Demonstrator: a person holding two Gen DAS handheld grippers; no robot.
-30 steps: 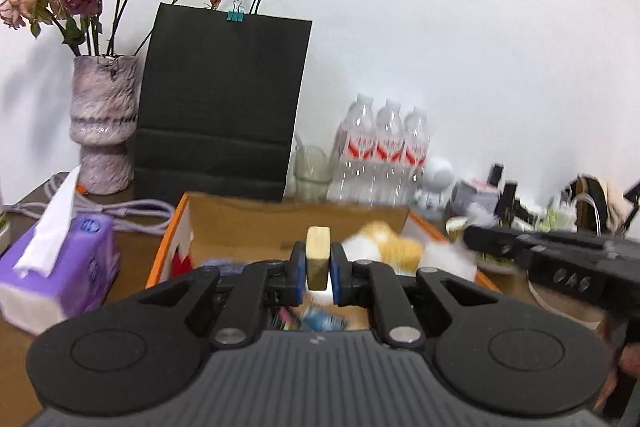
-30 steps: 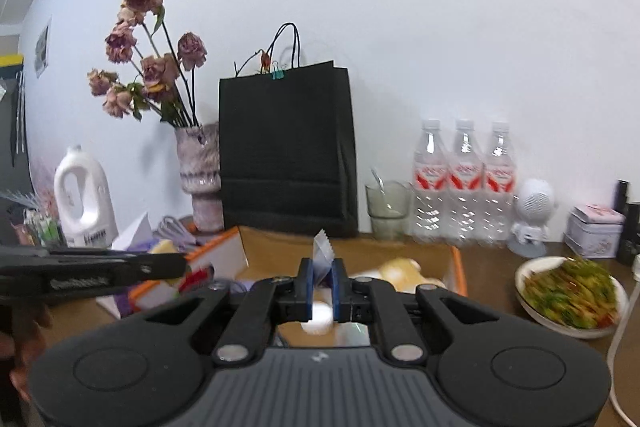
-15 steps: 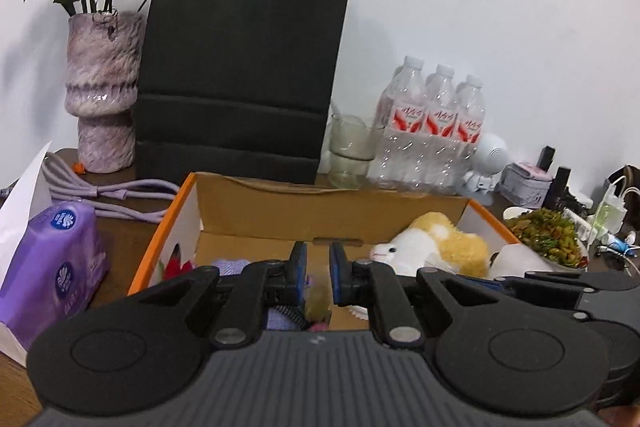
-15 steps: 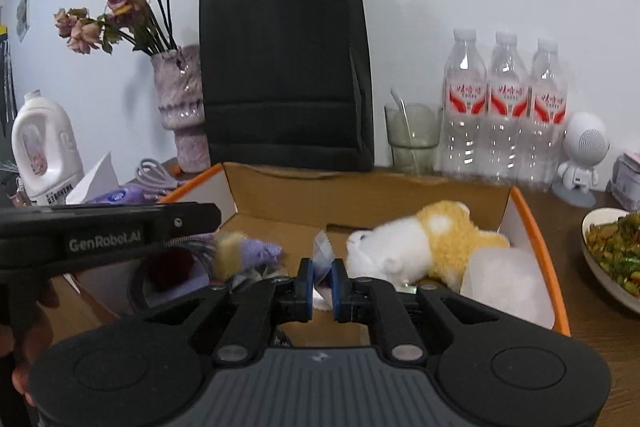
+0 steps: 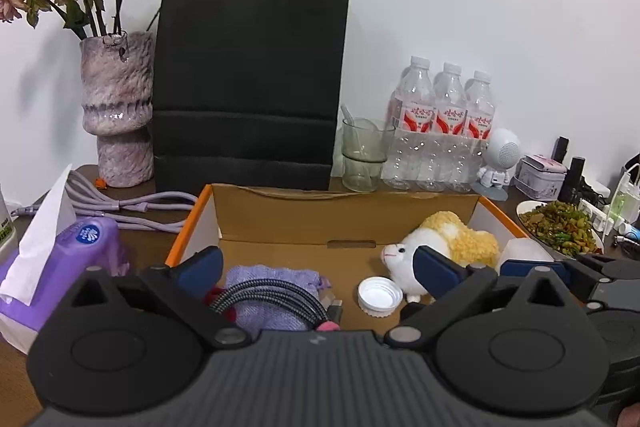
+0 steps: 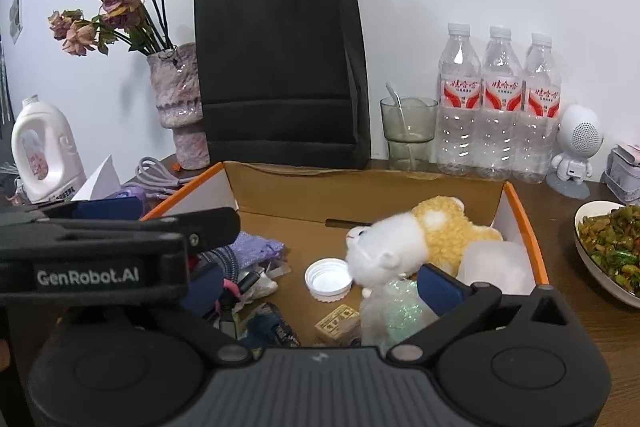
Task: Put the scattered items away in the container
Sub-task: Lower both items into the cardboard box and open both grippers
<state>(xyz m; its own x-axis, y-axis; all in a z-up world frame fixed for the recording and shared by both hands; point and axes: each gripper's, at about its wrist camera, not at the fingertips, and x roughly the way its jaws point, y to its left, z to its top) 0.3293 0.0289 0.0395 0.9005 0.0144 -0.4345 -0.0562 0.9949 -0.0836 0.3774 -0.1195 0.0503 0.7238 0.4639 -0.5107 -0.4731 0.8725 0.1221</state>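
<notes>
Cardboard box (image 5: pixel 348 215) holding plush toy (image 5: pixel 440 247), bottle cap (image 5: pixel 380 295), cable (image 5: pixel 272 301); left gripper (image 5: pixel 316 269) and right gripper (image 6: pixel 320 287) just opened, fingers apart, empty.

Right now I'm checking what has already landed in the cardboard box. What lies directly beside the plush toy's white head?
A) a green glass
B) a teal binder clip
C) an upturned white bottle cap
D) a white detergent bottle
C: the white bottle cap, open side up, lies on the cardboard box floor next to the plush toy.
</notes>
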